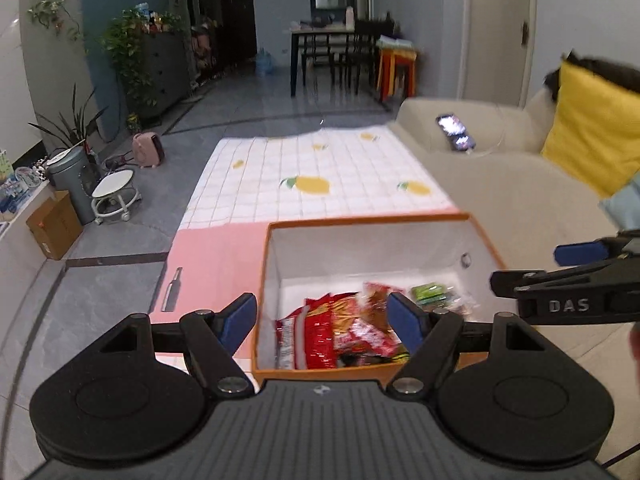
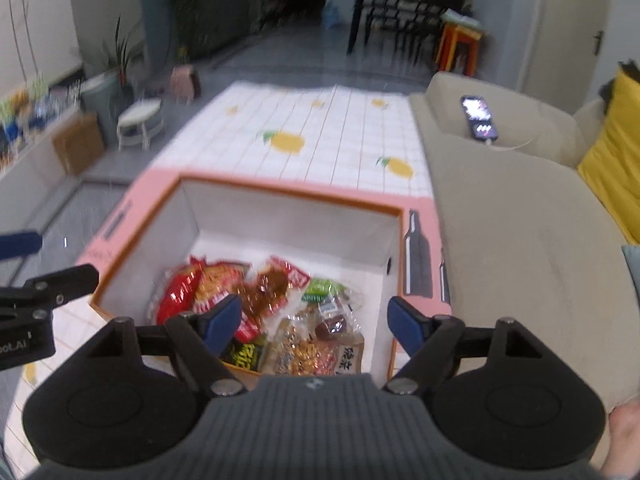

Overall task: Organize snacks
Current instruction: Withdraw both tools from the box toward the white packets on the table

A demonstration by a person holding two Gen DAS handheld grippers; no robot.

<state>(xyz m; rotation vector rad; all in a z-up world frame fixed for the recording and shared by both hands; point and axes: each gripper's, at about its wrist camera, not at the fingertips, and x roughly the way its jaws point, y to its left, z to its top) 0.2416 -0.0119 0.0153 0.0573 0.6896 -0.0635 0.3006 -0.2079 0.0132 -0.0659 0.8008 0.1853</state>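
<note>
**Snacks piled in the orange-rimmed box, both grippers empty above it**

Grippers hang over the near end of the box, each with its blue-padded fingers spread wide and nothing between them. The left gripper (image 1: 322, 318) sits over the box's near left corner — its left pad outside the wall, its right pad above the red packets. The right gripper (image 2: 316, 322) is above the near half of the box, jaws apart and holding nothing; from the left wrist view its tip shows at the box's right side.

The box (image 2: 288, 188) is white inside with an orange rim, and it stands on a pink sheet printed with dark bottle shapes (image 2: 416, 258). Inside it, the snacks lie heaped against the near wall: red packets (image 1: 320, 332) on the left, a brown-filled clear packet (image 2: 264, 290) on top of them near the middle, a green packet (image 2: 322, 288) to their right, and clear bags of mixed sweets (image 2: 308, 350) nearest the right wrist camera. The far half of the box floor is bare.

Beyond the box lies a white checked cloth with lemons (image 1: 316, 168). Right of the box runs a beige sofa (image 2: 520, 216) — a lit phone (image 2: 478, 118) rests on its far arm, a yellow cushion (image 1: 592, 136) behind it.
</note>
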